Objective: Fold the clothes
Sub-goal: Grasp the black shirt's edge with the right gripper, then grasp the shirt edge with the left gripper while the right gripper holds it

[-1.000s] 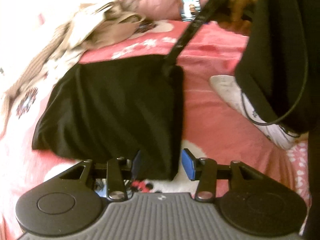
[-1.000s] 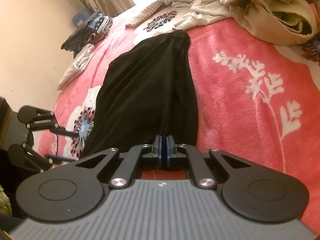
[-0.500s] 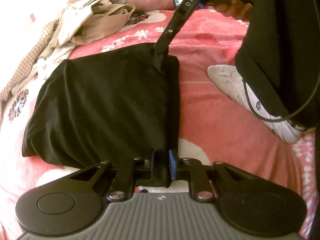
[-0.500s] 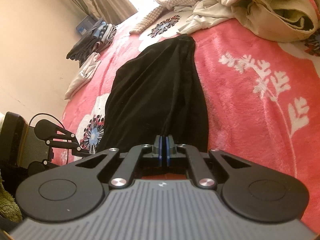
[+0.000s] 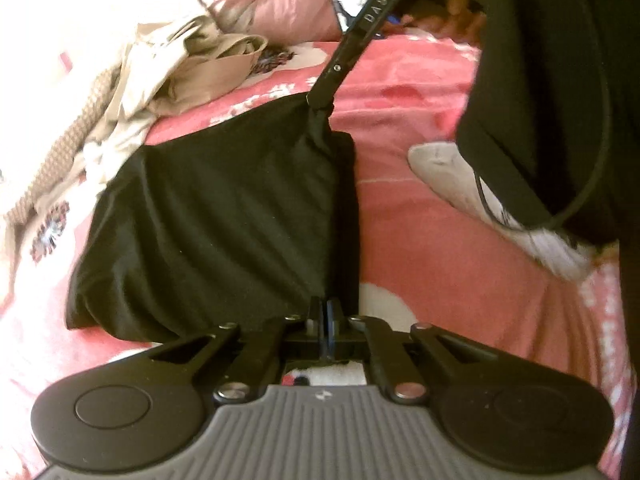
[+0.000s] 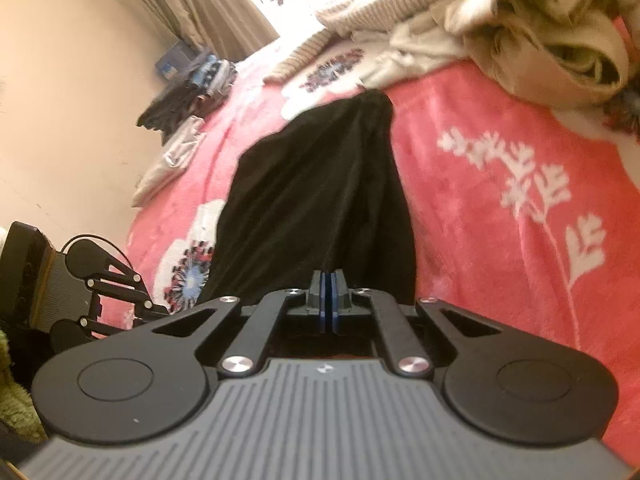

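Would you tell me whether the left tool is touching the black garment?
Touching: in the left wrist view the left tool is shut on the black garment edge.

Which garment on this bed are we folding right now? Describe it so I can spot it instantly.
Start from the pink floral blanket covering the bed. In its middle lies the black garment, stretched between the left gripper and right gripper, both with jaws shut on its edge. It is the only all-black piece there; the beige pile beyond is pale and crumpled.

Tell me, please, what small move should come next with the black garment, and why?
Probably lift both corners together and carry them across. The left gripper and the right gripper are each shut on an edge of the black garment, which lies on the pink blanket.
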{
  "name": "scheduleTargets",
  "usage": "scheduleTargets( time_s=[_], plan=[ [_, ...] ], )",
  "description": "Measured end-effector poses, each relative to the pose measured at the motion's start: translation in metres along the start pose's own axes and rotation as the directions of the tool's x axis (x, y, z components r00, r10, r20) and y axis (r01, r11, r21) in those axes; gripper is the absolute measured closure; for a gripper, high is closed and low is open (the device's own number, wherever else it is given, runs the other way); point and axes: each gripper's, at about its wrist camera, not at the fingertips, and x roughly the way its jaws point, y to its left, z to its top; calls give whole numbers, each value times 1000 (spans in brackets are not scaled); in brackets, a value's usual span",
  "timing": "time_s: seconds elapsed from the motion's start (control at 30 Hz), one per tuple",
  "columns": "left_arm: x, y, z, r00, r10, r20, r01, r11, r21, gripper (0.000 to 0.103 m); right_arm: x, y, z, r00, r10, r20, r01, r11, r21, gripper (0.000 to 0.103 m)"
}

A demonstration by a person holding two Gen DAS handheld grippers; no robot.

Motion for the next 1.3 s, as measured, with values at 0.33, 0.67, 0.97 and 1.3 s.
scheduleTargets(
  time_s=[0.33,0.67,0.97,1.3],
  plan=[
    [2,0,7,999,-35,7,35,999,18,101,-1,-9,-10,996,-74,-49,73,997,-30,102],
    [28,-7,-1,997,-53,-65,53,999,5,83,24,-21,-36,978,-167,-126,157,984,-90,102],
    [4,45,-18,977,-212,-9,189,887,-422,55,-7,-38,-13,997,-31,-76,37,996,84,82],
    [20,98,-54,954,-296,57,219,552,-804,53,29,-58,3,997,55,-51,-41,968,246,73]
  ],
)
